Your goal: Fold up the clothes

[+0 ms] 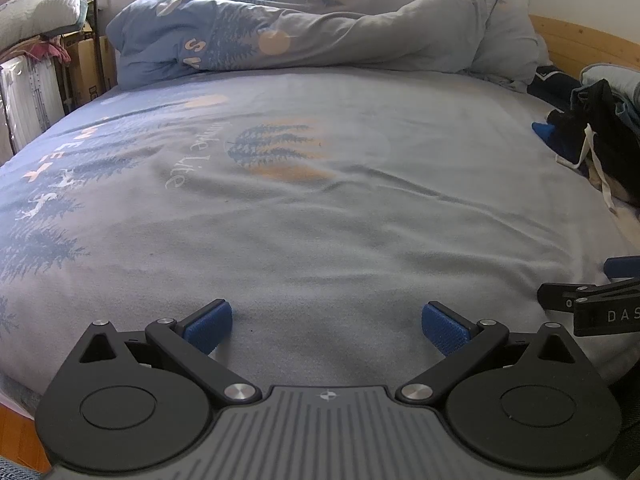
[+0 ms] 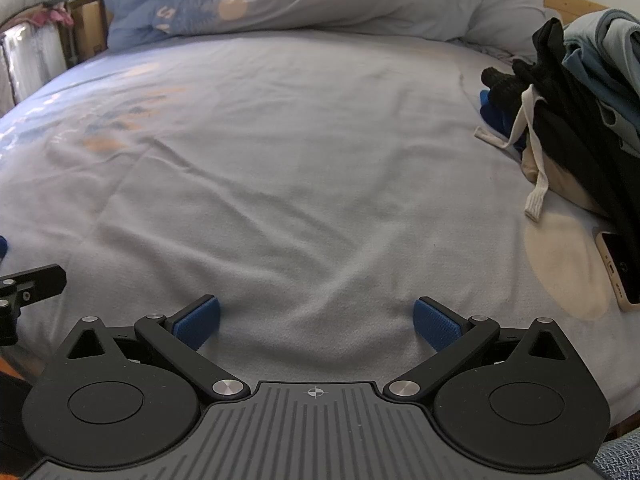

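Note:
A heap of unfolded clothes (image 2: pixel 576 92), black, blue-grey and beige with a white drawstring (image 2: pixel 536 168), lies at the bed's right side; the left wrist view shows the same heap of clothes (image 1: pixel 592 136) at its right edge. My left gripper (image 1: pixel 326 330) hovers open over the grey-blue bedsheet (image 1: pixel 304 208) near the front edge, nothing between its blue pads. My right gripper (image 2: pixel 316 326) is open too, low over the bedsheet (image 2: pixel 300 168), left of the heap. Each gripper's black linkage shows at the other view's edge.
A rumpled duvet (image 1: pixel 304 28) with tree prints runs across the bed's far end. A phone (image 2: pixel 618 272) lies on the sheet under the clothes heap. A wooden bed frame (image 1: pixel 580 46) is at the right; a radiator (image 1: pixel 28 96) and boxes stand at the left.

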The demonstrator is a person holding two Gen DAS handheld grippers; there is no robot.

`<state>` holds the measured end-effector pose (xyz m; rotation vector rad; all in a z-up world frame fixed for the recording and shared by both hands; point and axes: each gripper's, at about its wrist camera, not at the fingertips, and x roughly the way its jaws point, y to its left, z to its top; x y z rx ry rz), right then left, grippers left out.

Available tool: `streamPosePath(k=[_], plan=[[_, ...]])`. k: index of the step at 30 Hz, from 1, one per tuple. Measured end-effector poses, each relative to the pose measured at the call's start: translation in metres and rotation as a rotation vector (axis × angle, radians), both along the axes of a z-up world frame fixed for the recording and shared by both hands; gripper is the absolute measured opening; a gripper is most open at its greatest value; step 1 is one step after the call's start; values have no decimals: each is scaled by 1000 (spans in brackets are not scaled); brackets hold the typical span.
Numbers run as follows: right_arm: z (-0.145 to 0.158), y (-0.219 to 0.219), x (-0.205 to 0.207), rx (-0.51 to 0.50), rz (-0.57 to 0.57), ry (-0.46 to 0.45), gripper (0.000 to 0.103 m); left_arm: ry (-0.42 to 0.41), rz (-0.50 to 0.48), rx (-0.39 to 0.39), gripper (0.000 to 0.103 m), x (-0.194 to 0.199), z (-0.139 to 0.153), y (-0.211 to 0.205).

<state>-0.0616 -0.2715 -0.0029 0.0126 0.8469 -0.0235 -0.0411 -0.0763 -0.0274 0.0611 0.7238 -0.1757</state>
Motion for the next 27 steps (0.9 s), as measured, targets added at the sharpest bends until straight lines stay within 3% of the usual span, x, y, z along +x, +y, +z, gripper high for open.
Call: streamPosePath(k=[27], plan=[[1,3,4,-4,-4,-2,103,-7,-3,-29,103,-1,1,2]])
